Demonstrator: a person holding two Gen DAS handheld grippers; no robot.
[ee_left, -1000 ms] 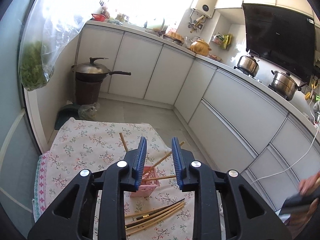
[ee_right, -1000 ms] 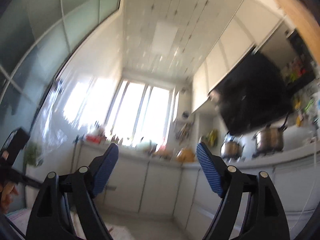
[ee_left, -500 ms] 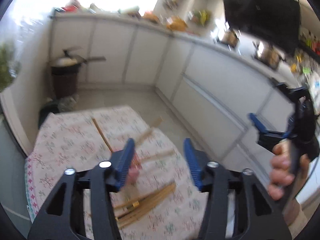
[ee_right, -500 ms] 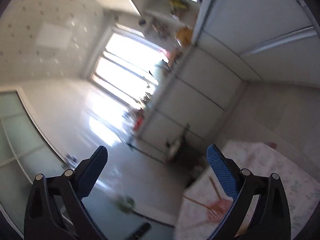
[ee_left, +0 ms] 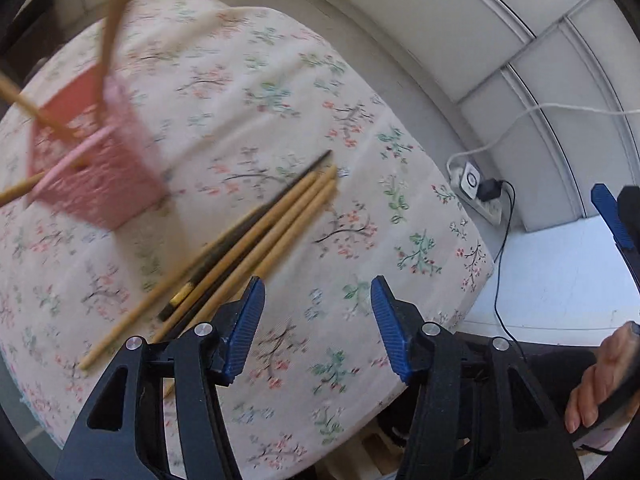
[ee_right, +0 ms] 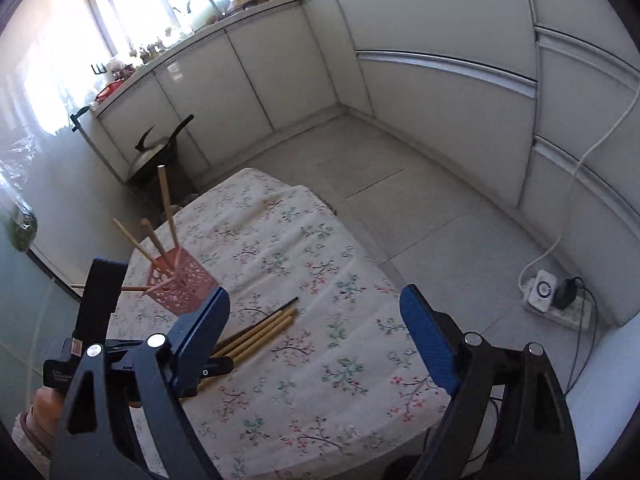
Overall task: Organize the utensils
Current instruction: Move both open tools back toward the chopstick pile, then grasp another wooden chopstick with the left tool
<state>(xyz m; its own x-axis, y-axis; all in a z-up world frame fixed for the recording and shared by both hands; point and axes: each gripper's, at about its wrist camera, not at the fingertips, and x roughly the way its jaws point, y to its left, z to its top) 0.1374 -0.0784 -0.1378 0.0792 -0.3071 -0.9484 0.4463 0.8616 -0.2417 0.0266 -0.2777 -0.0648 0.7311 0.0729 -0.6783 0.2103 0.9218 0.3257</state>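
A pink lattice holder (ee_left: pixel 96 168) stands on the floral tablecloth (ee_left: pixel 280 92) with several wooden chopsticks (ee_left: pixel 114 12) sticking out of it. It also shows in the right wrist view (ee_right: pixel 182 280). Several loose chopsticks (ee_left: pixel 256 232), wooden and one dark, lie beside it on the cloth, also seen in the right wrist view (ee_right: pixel 260 330). My left gripper (ee_left: pixel 316 320) is open and empty, low over the cloth just right of the loose chopsticks. My right gripper (ee_right: pixel 316 340) is open and empty above the near part of the table.
White kitchen cabinets (ee_right: pixel 440 80) run along the far and right walls. A wok on a stand (ee_right: pixel 154 156) sits on the floor behind the table. A power strip with cables (ee_right: pixel 552 296) lies on the floor at the right. The table's near edge (ee_left: pixel 440 344) is close.
Both grippers have swung down from facing the room and ceiling to face the table. The left gripper has opened wider and come close to the loose chopsticks.
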